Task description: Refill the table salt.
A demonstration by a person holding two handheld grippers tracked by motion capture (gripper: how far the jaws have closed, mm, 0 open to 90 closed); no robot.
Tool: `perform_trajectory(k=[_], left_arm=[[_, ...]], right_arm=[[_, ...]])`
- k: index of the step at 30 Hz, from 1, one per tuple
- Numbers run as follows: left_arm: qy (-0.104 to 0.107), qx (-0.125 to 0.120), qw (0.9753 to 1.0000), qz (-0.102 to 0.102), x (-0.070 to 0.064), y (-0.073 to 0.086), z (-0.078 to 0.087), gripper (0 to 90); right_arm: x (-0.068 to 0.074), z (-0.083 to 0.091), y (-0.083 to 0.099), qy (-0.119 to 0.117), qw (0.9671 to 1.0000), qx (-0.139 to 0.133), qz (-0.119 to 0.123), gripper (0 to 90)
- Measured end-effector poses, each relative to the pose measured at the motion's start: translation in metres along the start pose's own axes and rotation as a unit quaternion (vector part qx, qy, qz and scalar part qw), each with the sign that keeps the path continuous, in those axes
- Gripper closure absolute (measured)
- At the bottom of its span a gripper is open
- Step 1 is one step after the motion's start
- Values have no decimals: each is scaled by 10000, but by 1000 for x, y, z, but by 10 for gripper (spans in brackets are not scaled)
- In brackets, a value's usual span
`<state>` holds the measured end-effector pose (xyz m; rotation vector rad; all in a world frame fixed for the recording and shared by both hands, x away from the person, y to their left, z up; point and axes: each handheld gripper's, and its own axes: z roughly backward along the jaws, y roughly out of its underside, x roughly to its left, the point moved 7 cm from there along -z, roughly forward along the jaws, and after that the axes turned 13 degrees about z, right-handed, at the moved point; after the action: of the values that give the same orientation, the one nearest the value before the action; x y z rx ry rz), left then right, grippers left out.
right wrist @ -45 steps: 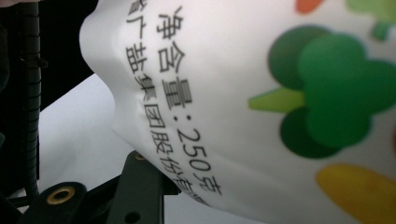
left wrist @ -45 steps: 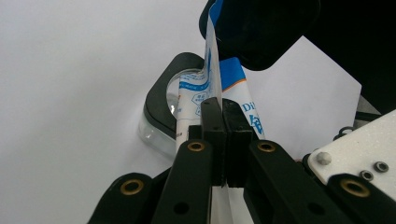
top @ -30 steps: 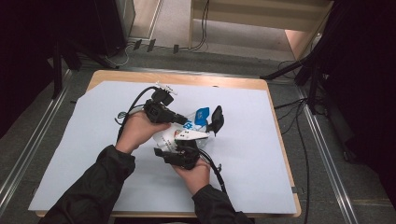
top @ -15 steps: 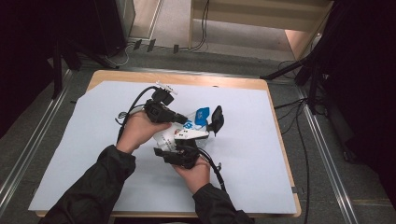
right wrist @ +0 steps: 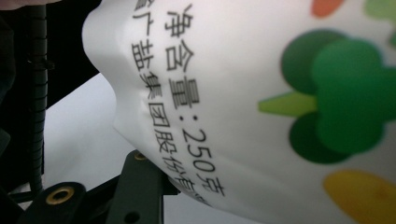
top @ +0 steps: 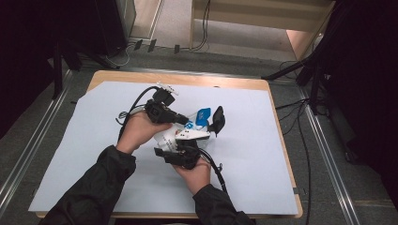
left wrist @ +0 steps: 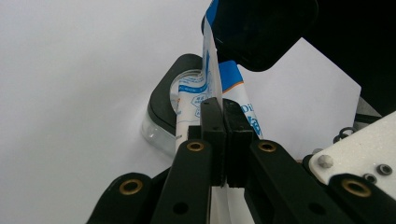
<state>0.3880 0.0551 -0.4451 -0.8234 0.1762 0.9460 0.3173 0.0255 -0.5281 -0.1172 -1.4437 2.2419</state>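
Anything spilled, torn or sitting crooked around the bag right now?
No spill or tear shows. The white and blue plastic bag is pinched edge-on in the left gripper, beside a black-framed clear container. In the right gripper view its printed side bulges unevenly.

A white plastic pouch [top: 174, 136] with a blue top [top: 203, 116], black Chinese print and green and yellow vegetable drawings was held up off the surface, its thin blue-and-white edge [left wrist: 212, 79] pinched upright. Just behind it lay a black-rimmed clear container [left wrist: 163, 112].
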Motion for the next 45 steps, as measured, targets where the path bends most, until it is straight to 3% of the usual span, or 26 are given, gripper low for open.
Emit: perform_trajectory(k=[8, 26, 33, 45], left_arm=[[88, -22, 10000, 41, 0, 0, 1, 900], [13, -78, 9999, 107, -1, -2, 1, 900], [-11, 9, 9999, 133, 0, -2, 1, 900], [-64, -22, 9999, 144, -1, -4, 2, 900]], right_arm=[[1, 1, -1, 7, 10000, -35, 14, 619], [0, 3, -2, 6, 10000, -25, 18, 618], [1, 3, -3, -53, 10000, -44, -57, 618], [1, 4, -5, -31, 10000, 11, 47, 612]])
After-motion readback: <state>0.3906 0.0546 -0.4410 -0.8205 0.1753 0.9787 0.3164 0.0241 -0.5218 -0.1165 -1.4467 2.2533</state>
